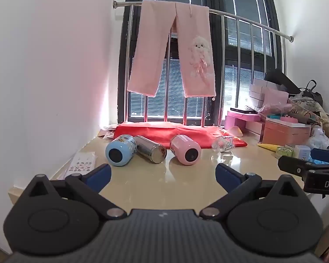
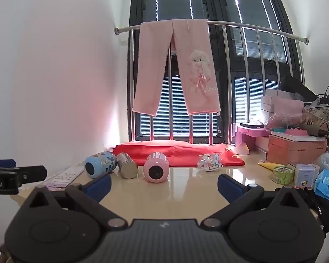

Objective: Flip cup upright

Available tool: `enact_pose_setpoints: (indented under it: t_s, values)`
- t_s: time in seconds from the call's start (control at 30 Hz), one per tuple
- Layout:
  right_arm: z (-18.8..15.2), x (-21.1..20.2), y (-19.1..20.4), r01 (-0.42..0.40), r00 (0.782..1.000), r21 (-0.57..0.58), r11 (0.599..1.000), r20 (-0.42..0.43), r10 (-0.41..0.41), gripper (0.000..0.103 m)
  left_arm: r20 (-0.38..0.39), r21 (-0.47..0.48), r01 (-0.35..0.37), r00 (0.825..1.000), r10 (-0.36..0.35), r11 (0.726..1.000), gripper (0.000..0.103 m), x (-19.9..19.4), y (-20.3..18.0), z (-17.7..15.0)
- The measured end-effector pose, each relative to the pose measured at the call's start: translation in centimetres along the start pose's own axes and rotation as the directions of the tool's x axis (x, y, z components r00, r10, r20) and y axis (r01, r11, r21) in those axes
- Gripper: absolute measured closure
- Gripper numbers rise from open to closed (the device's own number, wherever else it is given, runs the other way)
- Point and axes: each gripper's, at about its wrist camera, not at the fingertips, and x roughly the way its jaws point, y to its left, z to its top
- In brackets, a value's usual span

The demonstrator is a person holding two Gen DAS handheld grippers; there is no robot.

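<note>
Three cups lie on their sides on the beige counter [image 1: 164, 188], bases toward me: a blue cup [image 1: 119, 151] at left, a steel cup [image 1: 151, 151] beside it, and a pink cup [image 1: 185, 152] to the right. They also show in the right wrist view: blue cup [image 2: 100, 164], steel cup [image 2: 127, 165], pink cup [image 2: 156, 167]. My left gripper [image 1: 163, 176] is open and empty, short of the cups. My right gripper [image 2: 164, 185] is open and empty, also short of them.
A red cloth [image 1: 177, 134] lies behind the cups under a railing with pink trousers [image 1: 173, 50]. A crumpled clear plastic bottle [image 1: 223, 144] lies right of the pink cup. Boxes and clutter [image 1: 285, 129] fill the right side. A sticker sheet [image 1: 81, 164] lies at left by the wall.
</note>
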Motion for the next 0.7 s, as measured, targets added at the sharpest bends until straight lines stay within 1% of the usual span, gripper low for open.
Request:
enact_pose_setpoints:
  t_s: [0.1,0.13,0.43,0.47,0.7]
  values:
    - [0.02,-0.01,0.08,0.000,1.000,0.000,1.000,-0.003,0.000,0.000,-0.004,-0.004,-0.002,1.000,0.002,1.000,0.000,0.19,-0.22,0.10]
    - [0.03,0.00,0.10,0.000,1.000,0.000,1.000,-0.004,0.000,0.000,0.006,-0.004,0.004,1.000,-0.004,1.000,0.000,-0.16,-0.49,0.30]
    - [0.01,-0.03,0.29,-0.001,1.000,-0.006,1.000,-0.002,0.001,0.000,0.014,-0.012,0.010,1.000,-0.010,1.000,0.000,-0.74,-0.21,0.04]
    - [0.01,0.00,0.28,0.000,1.000,-0.006,1.000,-0.003,0.000,0.000,0.014,-0.011,0.015,1.000,-0.014,1.000,0.000,-0.19,0.29,-0.01]
    - [0.22,-0.09,0.37,-0.002,1.000,-0.006,1.000,0.000,0.002,0.000,0.012,-0.008,0.016,1.000,-0.015,1.000,0.000,-0.12,0.43,0.11]
